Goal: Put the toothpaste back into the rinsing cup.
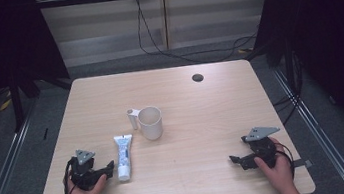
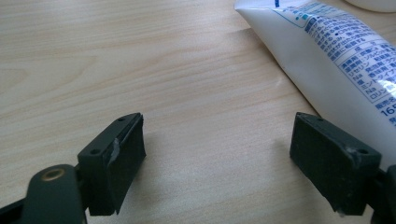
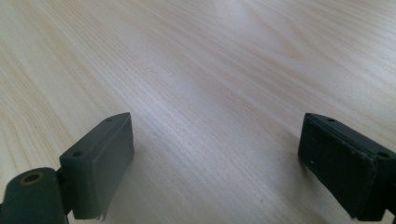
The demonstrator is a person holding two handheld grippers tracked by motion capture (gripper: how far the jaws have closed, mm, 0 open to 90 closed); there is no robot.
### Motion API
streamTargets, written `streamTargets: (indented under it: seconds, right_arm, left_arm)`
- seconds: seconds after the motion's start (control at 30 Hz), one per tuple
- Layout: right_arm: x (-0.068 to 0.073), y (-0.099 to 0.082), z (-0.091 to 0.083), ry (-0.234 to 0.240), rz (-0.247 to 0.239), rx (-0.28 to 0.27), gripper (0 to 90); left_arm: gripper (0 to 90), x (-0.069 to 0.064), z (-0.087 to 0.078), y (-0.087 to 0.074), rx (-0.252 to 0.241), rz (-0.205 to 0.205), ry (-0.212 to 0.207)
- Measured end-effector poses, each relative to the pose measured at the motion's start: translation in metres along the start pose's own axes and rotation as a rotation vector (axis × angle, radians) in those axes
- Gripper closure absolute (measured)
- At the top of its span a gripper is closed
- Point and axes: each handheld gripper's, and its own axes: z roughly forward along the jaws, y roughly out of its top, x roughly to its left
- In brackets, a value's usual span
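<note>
Toothpaste tube lies flat on the worktop, just outside the left gripper, whose jaws stand wide with bare wood between them. Beyond the tube's far end stands a white cup. Well apart from the tube, the right gripper rests with jaws spread wide, holding nothing.

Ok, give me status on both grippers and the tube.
Left gripper open, empty, beside the tube. Right gripper open, empty, on bare table. Tube lying flat, cup just behind it. Nothing in the way.
</note>
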Motion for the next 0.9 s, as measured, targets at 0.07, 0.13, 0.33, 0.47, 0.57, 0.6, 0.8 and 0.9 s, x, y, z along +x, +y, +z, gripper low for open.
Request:
streamTargets:
  seconds: [0.07, 0.13, 0.33, 0.47, 0.57, 0.6, 0.8, 0.9]
  right_arm:
    - [0.000, 0.000, 0.000, 0.000, 0.001, 0.001, 10.2]
    - [0.000, 0.000, 0.000, -0.002, 0.000, 0.001, 10.2]
    - [0.000, 0.000, 0.000, -0.002, 0.000, 0.001, 10.2]
    - [0.000, 0.000, 0.000, 0.001, 0.002, 0.001, 10.2]
    - [0.000, 0.000, 0.000, 0.001, 0.000, 0.000, 10.2]
    - [0.000, 0.000, 0.000, 0.000, -0.001, 0.000, 10.2]
    - [0.000, 0.000, 0.000, 0.000, 0.000, 0.000, 10.2]
    - [0.000, 0.000, 0.000, 0.001, 0.001, 0.001, 10.2]
  left_arm:
    - [17.7, 0.000, 0.000, 0.000, 0.000, 0.000, -0.003]
    - [17.3, 0.000, 0.000, 0.000, 0.000, 0.001, -0.002]
    - [16.6, 0.000, 0.000, 0.000, 0.007, 0.006, -0.006]
    - [16.5, -0.001, -0.002, 0.003, 0.038, -0.004, -0.022]
    - [17.9, 0.001, -0.004, 0.009, 0.067, -0.013, -0.044]
    - [17.9, 0.002, -0.005, 0.011, 0.072, -0.013, -0.046]
    - [17.9, 0.003, -0.010, 0.022, 0.107, -0.039, -0.075]
    - [19.1, 0.003, -0.010, 0.026, 0.140, -0.060, -0.107]
